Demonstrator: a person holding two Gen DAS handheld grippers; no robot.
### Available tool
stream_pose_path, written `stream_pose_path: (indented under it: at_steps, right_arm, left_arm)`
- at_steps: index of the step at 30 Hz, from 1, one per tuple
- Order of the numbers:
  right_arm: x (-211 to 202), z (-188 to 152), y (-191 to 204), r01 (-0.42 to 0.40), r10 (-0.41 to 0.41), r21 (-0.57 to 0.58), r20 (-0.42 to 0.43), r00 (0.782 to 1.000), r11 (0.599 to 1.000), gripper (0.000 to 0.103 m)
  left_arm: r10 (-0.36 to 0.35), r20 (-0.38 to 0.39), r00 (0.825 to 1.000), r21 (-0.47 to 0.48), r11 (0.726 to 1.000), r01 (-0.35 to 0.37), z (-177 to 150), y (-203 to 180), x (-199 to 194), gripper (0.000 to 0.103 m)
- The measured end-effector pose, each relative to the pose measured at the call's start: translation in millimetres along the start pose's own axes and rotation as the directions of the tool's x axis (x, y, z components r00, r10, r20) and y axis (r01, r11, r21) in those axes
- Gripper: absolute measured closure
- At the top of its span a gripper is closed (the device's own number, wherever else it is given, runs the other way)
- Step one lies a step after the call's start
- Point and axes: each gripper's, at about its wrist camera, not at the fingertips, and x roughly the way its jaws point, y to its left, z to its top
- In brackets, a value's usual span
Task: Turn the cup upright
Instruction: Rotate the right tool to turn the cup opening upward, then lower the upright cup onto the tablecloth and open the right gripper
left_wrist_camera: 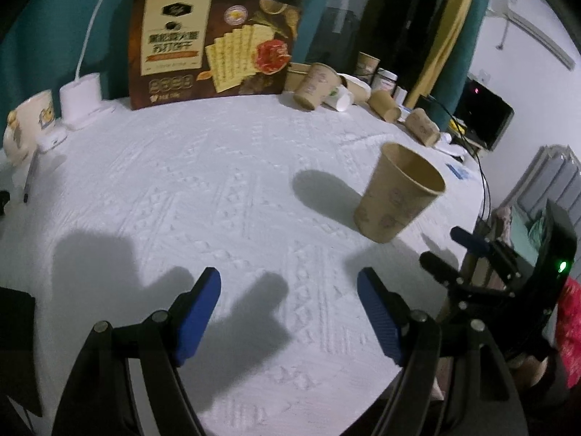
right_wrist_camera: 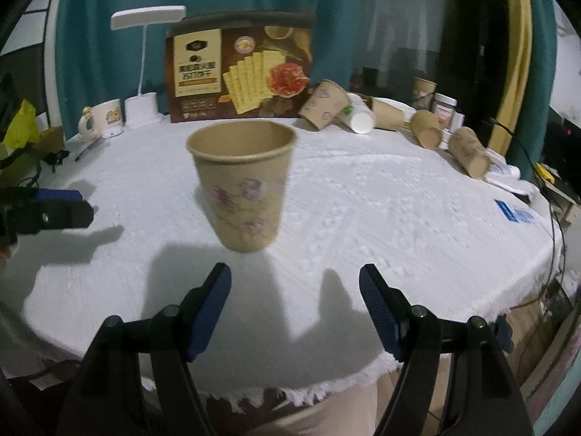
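A white textured tablecloth [right_wrist_camera: 363, 196] covers the table. A paper cup [right_wrist_camera: 241, 185] stands upright on it. Behind the cup, a cracker box [right_wrist_camera: 239, 69] stands beside tipped cups [right_wrist_camera: 325, 105].
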Motion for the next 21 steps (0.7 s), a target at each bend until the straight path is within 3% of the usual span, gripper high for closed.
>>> stream_pose_path:
  at_steps: [5, 7, 21]
  right_arm:
    - [-15, -5, -22, 0.002, -0.002, 0.082, 0.005, 1.000, 0.997, 0.032]
    - [-21, -6, -31, 0.004, -0.005, 0.118, 0.007, 1.000, 0.993, 0.032]
    - [-63, 6, -83, 0.070, -0.082, 0.235, 0.042, 0.996, 0.969, 0.032]
  left_arm:
    - [0.007, 0.009, 1.000, 0.044, 0.999, -0.008, -4, -19, -1, 0.025]
    - [0.001, 0.017, 1.000, 0.043, 0.999, -0.001, -3, -26, -4, 0.020]
    - [-0.034, 0.183, 0.982, 0.072, 0.997, 0.021, 17, -59, -42, 0.012]
